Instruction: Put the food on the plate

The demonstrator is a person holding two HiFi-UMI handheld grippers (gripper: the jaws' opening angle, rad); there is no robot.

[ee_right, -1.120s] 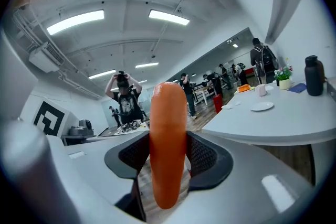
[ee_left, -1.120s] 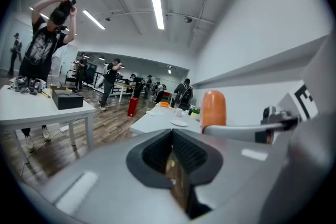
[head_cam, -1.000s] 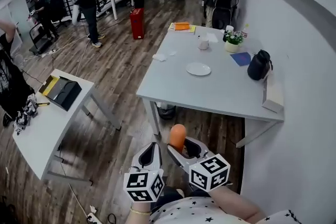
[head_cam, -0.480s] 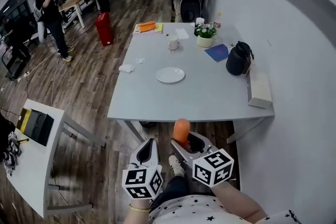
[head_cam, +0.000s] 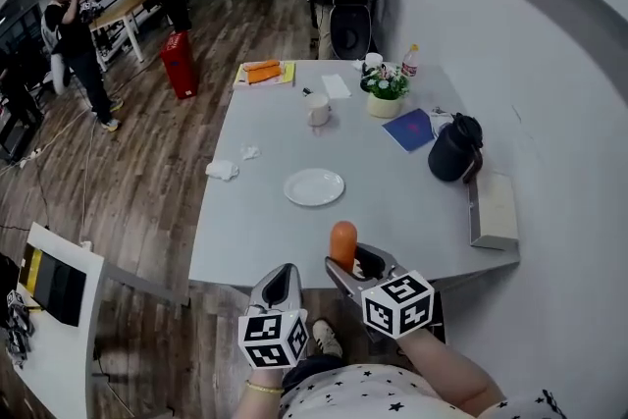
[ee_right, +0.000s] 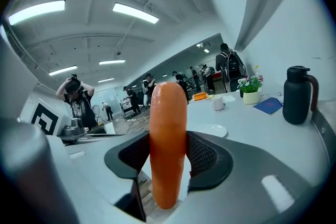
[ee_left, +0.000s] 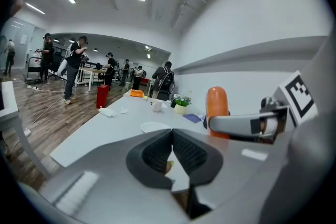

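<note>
An orange sausage [ee_right: 168,139] stands upright between the pads of my right gripper [head_cam: 345,268], which is shut on it at the near edge of the grey table [head_cam: 265,221]. The sausage [head_cam: 342,243] rises above the jaws in the head view, and it shows in the left gripper view [ee_left: 217,110] too. A small white plate [head_cam: 314,186] lies on the table just beyond and left of it, also seen as the plate [ee_right: 211,130] and the plate [ee_left: 153,126]. My left gripper [head_cam: 282,285] hangs before the table edge, jaws shut with nothing between them.
On the table stand a black jug [head_cam: 454,150], a white box [head_cam: 494,211], a blue booklet [head_cam: 410,130], a flower pot [head_cam: 384,99], a white mug [head_cam: 318,110], crumpled tissue [head_cam: 222,170] and an orange item on paper [head_cam: 263,73]. Several people stand beyond; a red case [head_cam: 180,65] sits on the floor.
The view has come closer to the table. Both grippers now reach its near edge, and the sausage stays held upright in the right one.
</note>
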